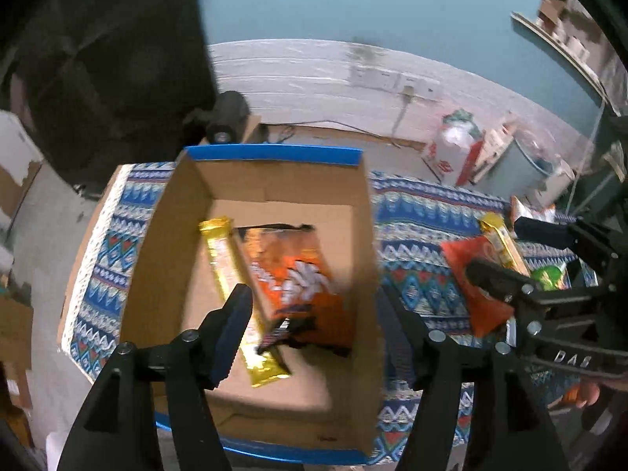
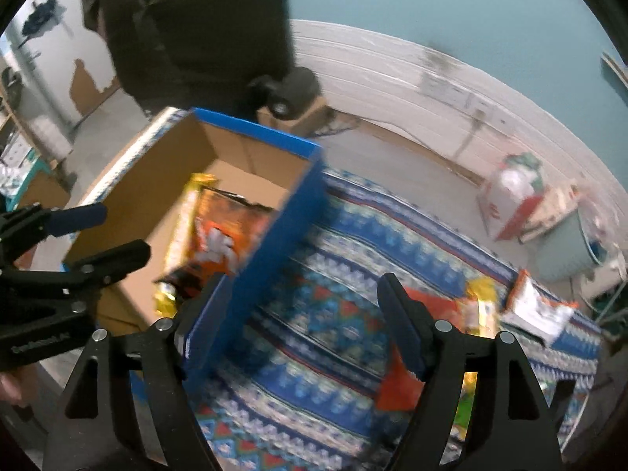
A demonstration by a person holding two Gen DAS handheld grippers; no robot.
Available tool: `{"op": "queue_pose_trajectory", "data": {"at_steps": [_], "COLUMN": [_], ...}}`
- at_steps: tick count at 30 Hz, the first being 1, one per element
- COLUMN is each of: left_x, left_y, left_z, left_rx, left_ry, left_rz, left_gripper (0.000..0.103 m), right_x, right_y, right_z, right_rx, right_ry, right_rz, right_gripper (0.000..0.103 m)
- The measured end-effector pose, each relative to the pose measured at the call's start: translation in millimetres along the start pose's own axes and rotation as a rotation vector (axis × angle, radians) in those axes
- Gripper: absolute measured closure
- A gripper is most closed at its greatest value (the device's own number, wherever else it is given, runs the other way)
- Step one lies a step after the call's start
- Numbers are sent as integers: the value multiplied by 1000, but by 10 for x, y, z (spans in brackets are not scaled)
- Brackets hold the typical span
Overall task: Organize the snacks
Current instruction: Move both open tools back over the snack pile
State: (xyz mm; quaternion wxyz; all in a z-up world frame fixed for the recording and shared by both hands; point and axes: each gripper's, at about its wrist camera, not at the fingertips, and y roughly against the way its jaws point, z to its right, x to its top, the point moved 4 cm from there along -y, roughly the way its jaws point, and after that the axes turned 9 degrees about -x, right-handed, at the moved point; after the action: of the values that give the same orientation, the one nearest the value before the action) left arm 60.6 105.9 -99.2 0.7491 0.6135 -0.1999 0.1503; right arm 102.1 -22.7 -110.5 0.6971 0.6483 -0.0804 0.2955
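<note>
A blue-rimmed cardboard box point(image 1: 165, 259) stands on the patterned cloth; it also shows in the right wrist view point(image 2: 274, 243). Inside lie an orange snack bag point(image 1: 294, 274) and a gold bar point(image 1: 223, 259). My left gripper point(image 1: 314, 314) is open and empty above the box. My right gripper point(image 2: 302, 306) is open and empty over the cloth, just right of the box wall; it shows in the left wrist view point(image 1: 506, 247) too. Loose on the cloth to the right lie a red-orange packet point(image 1: 471, 286), a gold bar point(image 1: 502, 243), a green packet point(image 1: 549, 276) and a white-orange packet point(image 2: 537, 310).
The blue patterned cloth point(image 1: 412, 216) covers a table. A dark fan or lamp point(image 1: 227, 117) stands behind the box. A red and white carton point(image 1: 451, 149) and clutter sit on the floor at the far right. A dark-clothed person point(image 2: 188, 19) stands behind.
</note>
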Motion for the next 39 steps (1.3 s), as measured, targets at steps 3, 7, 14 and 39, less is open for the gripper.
{"op": "queue_pose_trajectory", "data": {"at_steps": [3, 7, 14, 39], "left_x": [1, -1, -17, -22], "left_y": [-58, -125, -276, -1208], "left_z": [199, 456, 887, 1913], "left_rx": [-28, -50, -83, -107], "left_ry": [-25, -53, -107, -147], "left_rz": [-19, -37, -78, -262], "left_gripper": [36, 30, 29, 22], "right_x": [-128, -289, -569, -1737], "right_y": [34, 93, 215, 123], "right_z": [268, 581, 1168, 2619], "right_rx": [-20, -52, -97, -221], "right_ry": [-37, -70, -157, -426], "right_rz": [-13, -21, -34, -187], "right_gripper": [26, 26, 26, 26]}}
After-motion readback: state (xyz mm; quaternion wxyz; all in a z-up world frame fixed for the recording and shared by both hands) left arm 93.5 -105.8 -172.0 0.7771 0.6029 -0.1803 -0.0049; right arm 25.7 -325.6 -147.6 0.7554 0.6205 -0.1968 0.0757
